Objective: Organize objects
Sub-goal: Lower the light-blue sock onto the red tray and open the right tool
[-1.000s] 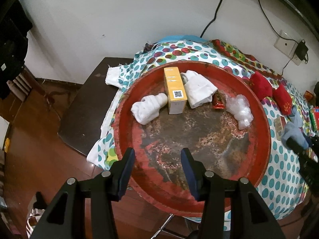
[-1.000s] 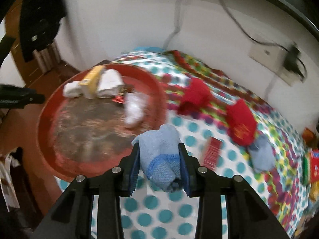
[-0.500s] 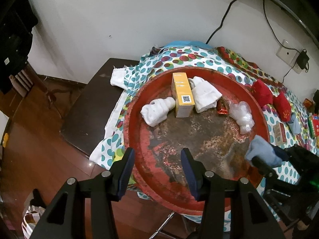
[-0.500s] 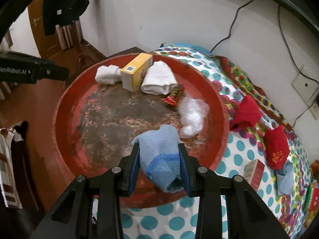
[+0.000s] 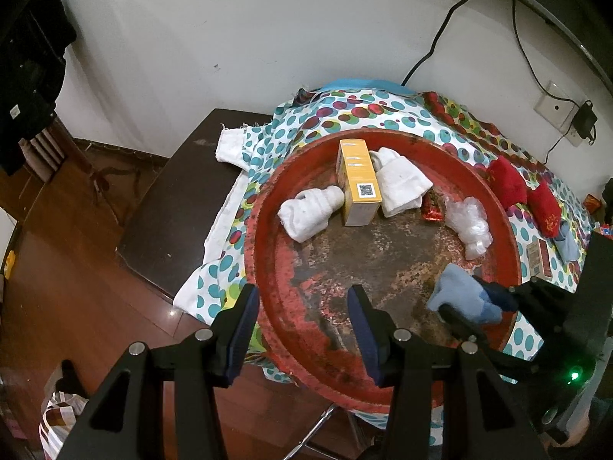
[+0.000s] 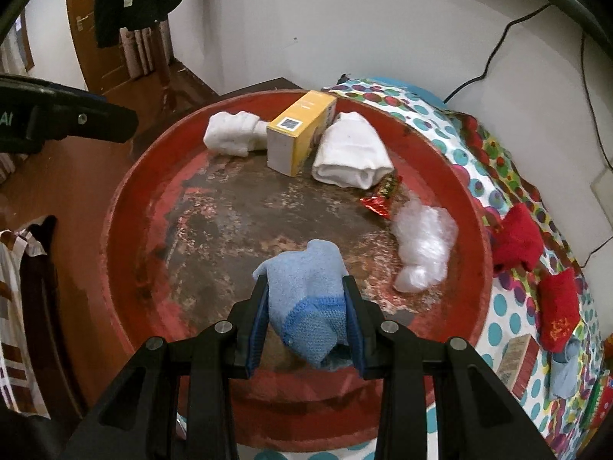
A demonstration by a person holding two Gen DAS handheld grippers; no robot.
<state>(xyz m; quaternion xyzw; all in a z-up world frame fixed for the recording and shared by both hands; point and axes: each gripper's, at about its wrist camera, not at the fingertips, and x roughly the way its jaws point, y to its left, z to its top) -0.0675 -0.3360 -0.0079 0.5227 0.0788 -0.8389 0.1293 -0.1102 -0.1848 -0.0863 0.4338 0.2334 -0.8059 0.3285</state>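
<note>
A round red tray point(image 5: 268, 306) point(image 6: 126, 207) sits on a dotted cloth. Inside it lie two rolled white socks point(image 5: 310, 212) point(image 6: 350, 153), a yellow box point(image 5: 358, 184) point(image 6: 300, 132), a red wrapper point(image 6: 381, 195) and a wad of clear plastic point(image 5: 469, 222) point(image 6: 423, 247). My right gripper point(image 6: 306, 318) is shut on a rolled light blue sock point(image 6: 306, 287) point(image 5: 459, 295) and hangs over the tray's near right part. My left gripper point(image 5: 302, 318) stands open with nothing between its fingers, above the tray's near left rim.
On the dotted cloth point(image 5: 345, 115) right of the tray lie two red socks point(image 6: 517, 239) point(image 6: 557, 306), another blue sock point(image 6: 563, 368) and a small brown box point(image 6: 515, 356). A dark side table point(image 5: 172, 211) stands left, wooden floor below. Cables hang on the white wall.
My right gripper has carried the blue sock leftward from over the dotted cloth to over the tray's inside. The left gripper has kept still and open.
</note>
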